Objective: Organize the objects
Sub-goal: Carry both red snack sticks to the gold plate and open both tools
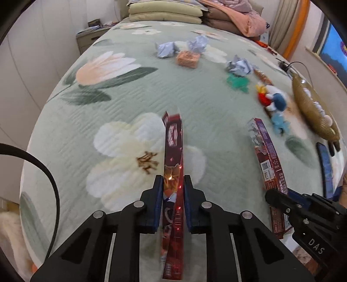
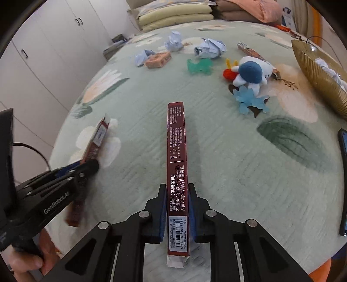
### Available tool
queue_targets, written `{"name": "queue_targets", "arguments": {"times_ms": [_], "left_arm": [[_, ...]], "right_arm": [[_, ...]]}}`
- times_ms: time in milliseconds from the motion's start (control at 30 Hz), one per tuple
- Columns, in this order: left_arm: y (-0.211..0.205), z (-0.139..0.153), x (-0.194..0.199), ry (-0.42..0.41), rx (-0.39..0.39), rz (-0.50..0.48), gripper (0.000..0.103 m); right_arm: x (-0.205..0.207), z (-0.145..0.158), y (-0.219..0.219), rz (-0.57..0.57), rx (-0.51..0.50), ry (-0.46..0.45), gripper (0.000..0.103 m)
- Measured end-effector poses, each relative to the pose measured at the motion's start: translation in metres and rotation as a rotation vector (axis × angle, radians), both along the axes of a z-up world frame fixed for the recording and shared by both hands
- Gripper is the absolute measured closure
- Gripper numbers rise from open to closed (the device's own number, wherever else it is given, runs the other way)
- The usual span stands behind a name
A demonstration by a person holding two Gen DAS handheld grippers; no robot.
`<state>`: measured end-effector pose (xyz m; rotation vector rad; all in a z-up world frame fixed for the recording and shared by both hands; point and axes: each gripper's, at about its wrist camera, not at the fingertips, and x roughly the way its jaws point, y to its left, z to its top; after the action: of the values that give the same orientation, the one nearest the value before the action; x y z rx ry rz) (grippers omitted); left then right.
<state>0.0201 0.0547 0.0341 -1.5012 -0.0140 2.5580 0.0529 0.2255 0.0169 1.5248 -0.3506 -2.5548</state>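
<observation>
Two long dark-red cartons are held above a floral bedspread, one in each claw: the left gripper pinches the left carton, the right gripper the right carton — each box's long axis running straight ahead between the jaws. Beyond lie crumpled paper balls, a plush toy and a gold bowl to the right — nothing blocks the way there.

A: So what's the surface here?

B: A bed, covered in a pale green quilted spread with big flower prints.

A: And what's sitting on it?

B: Three crumpled pale blue paper balls, an orange block touching one of them, a green plastic piece, a blue-and-white plush toy with a light blue plastic piece just beside it, a gold ribbed bowl near the right edge, plus pillows stacked at the far end.
</observation>
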Motion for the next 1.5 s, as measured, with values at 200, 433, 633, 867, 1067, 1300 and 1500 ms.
{"name": "queue_targets", "arguments": {"times_ms": [200, 433, 633, 867, 1067, 1300, 1500], "left_arm": [[0.051, 0.042, -0.007, 0.093, -0.015, -0.103, 0.089], [0.121, 0.100, -0.031, 0.207, 0.033, -0.267, 0.089], [0.056, 0.075, -0.051, 0.039, 0.166, -0.123, 0.044], [0.021, -0.015, -0.026, -0.209, 0.125, -0.006, 0.044], [0.057, -0.012, -0.010, -0.100, -0.048, -0.087, 0.089], [0.108, 0.038, -0.008, 0.016, 0.027, -0.218, 0.089], [0.201, 0.108, -0.028, 0.135, 0.186, -0.434, 0.089]], "right_arm": [[0.001, 0.030, 0.036, -0.052, -0.063, 0.070, 0.086], [0.003, 0.081, 0.135, -0.248, -0.096, 0.179, 0.086], [0.024, 0.100, 0.195, -0.328, -0.115, 0.217, 0.086], [0.034, 0.055, 0.181, -0.275, -0.207, 0.114, 0.086], [0.034, 0.058, 0.163, -0.204, -0.178, 0.129, 0.086], [0.040, 0.070, 0.190, -0.264, -0.229, 0.177, 0.086], [0.045, 0.118, 0.249, -0.355, -0.201, 0.295, 0.086]]}}
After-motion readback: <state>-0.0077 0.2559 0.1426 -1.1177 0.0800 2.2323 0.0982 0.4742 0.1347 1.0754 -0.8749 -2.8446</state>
